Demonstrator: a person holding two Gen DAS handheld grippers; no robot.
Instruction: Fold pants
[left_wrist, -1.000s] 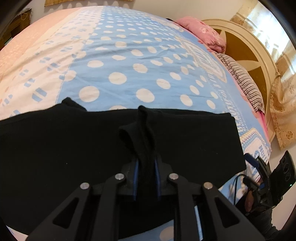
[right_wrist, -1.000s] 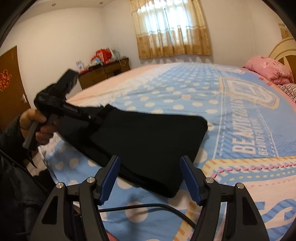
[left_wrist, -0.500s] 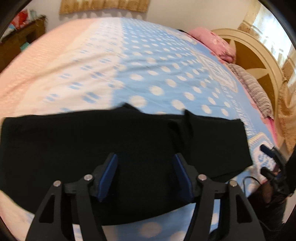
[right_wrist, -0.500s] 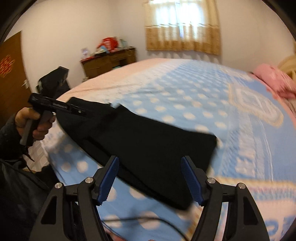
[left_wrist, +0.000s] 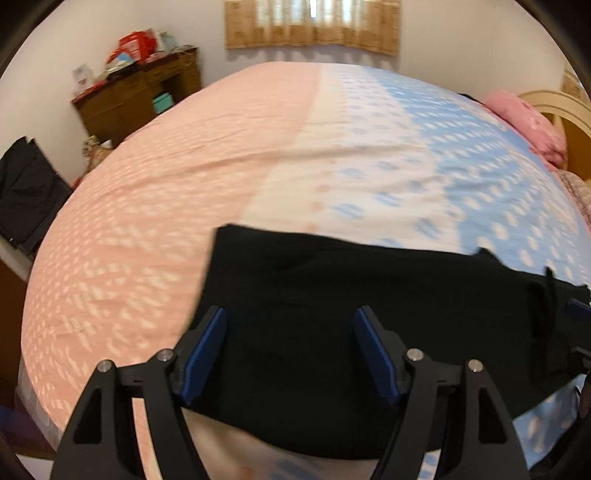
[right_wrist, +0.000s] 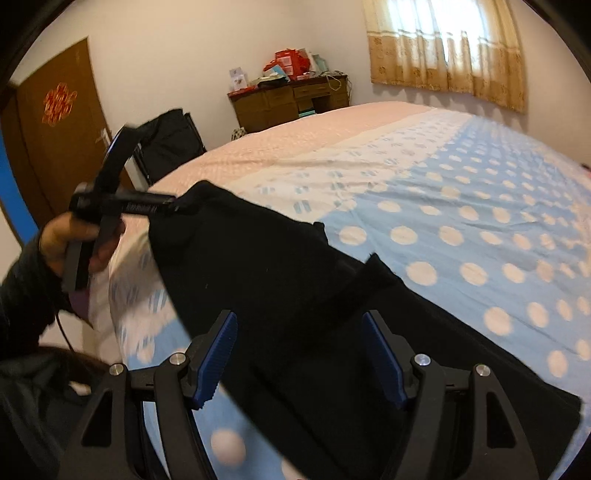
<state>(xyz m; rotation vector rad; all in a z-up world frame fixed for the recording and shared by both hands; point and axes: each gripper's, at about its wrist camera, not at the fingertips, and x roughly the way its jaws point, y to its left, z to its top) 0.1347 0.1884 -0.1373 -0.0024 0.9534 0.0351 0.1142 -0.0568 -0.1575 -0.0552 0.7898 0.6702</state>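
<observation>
The black pants (left_wrist: 369, 325) lie folded in a long flat strip on the bed near its front edge; they also show in the right wrist view (right_wrist: 295, 295). My left gripper (left_wrist: 291, 350) is open and empty, just above the pants' left end. My right gripper (right_wrist: 299, 354) is open and empty, low over the middle of the pants. In the right wrist view the left gripper (right_wrist: 173, 205) shows at the pants' far left corner. A small raised ridge of fabric (right_wrist: 373, 273) crosses the pants.
The bed (left_wrist: 258, 155) has a pink, cream and blue dotted cover. A pink pillow (left_wrist: 524, 125) and the headboard lie at the right. A wooden desk (right_wrist: 291, 99) stands by the far wall, with a dark chair (right_wrist: 170, 136) and a door (right_wrist: 55, 122) to the left.
My left gripper let go of the pinched fabric, opened, and swung left to the pants' left end. My right gripper stayed open and moved in closer over the pants.
</observation>
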